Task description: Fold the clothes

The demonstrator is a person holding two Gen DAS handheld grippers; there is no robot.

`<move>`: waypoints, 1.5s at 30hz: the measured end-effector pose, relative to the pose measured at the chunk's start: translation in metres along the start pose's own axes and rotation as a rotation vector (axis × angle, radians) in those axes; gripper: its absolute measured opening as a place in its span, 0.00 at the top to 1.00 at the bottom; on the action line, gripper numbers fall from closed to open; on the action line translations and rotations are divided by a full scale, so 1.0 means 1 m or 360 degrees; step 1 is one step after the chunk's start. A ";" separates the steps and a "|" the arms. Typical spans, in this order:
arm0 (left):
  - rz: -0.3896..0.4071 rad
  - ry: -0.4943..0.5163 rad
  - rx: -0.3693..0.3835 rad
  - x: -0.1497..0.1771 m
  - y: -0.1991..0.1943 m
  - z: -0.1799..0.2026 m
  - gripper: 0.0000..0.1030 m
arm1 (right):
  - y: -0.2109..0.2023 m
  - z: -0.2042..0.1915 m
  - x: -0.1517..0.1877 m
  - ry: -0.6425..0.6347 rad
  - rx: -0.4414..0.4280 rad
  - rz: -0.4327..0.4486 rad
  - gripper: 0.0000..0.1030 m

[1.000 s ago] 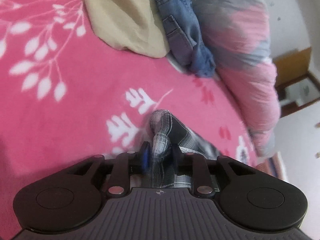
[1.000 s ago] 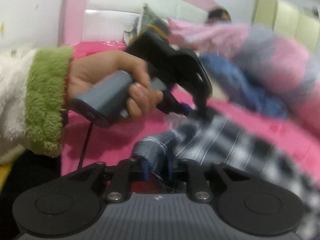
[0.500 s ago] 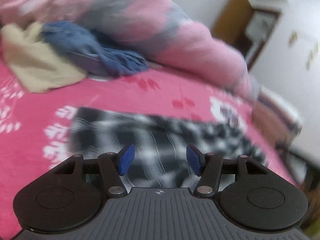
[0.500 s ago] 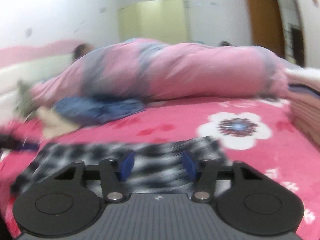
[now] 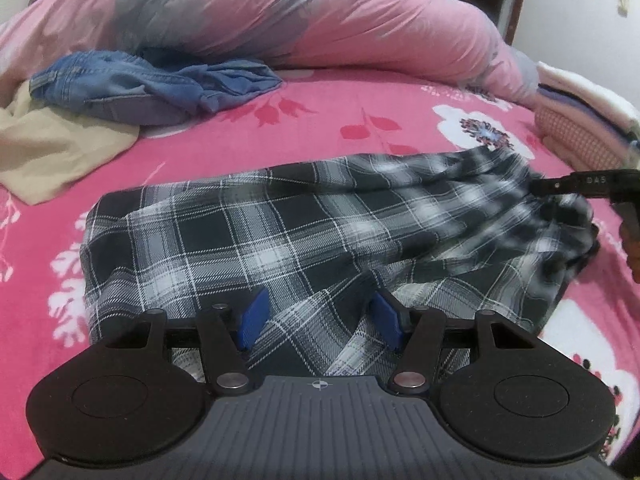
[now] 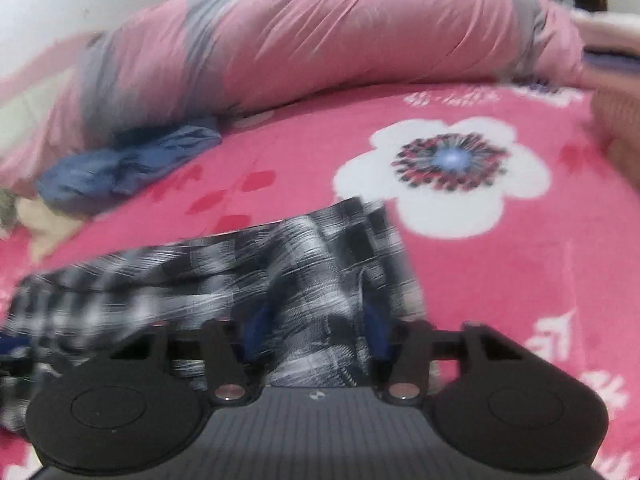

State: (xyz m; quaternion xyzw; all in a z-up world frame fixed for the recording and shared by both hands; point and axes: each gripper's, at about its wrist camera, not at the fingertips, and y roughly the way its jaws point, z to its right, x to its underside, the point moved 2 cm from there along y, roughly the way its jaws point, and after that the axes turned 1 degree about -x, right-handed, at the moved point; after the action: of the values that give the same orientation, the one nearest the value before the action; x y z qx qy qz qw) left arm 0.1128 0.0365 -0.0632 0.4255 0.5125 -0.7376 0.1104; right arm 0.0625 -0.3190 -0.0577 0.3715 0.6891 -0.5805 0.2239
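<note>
Plaid garment (image 5: pixel 304 224) lay spread on pink floral bed (image 5: pixel 224 148), w/ denim (image 5: pixel 132 84) & beige cloth (image 5: pixel 52 148) beyond it by rolled duvet (image 5: pixel 248 12). Left tool (image 5: pixel 318 322) gaped over its near edge, pads clear of cloth. Right tool (image 6: pixel 314 330) blurred, plaid between fingers; grip: can't tell.

White letters "DAS" stand on the right gripper (image 5: pixel 576 184).

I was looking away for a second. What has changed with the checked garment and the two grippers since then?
Both grippers let go: the left gripper opened off the bunched checked garment, the right gripper too. The garment now lies spread on the pink bedspread. Jeans and quilt stayed.
</note>
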 end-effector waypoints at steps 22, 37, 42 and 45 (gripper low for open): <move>0.0087 -0.0057 -0.0024 0.003 -0.019 -0.004 0.44 | -0.057 0.002 -0.015 0.0035 0.0037 0.0319 0.57; 0.0325 -0.0463 0.0274 0.051 -0.050 -0.040 0.43 | -0.004 -0.135 -0.041 -0.0536 0.0102 0.0101 0.59; 0.0335 -0.0515 0.0364 0.064 -0.046 -0.048 0.43 | 0.011 -0.257 -0.034 -0.0883 -0.0412 0.0018 0.58; 0.0356 -0.0485 0.0368 0.067 -0.046 -0.047 0.43 | 0.057 -0.302 -0.038 -0.0886 -0.0519 -0.0124 0.58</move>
State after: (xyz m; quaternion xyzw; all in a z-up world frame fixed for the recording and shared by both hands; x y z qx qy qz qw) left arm 0.0683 0.1151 -0.0875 0.3733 0.3515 -0.8304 0.2181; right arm 0.1669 -0.0340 0.0022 0.1310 0.6990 -0.5499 0.4379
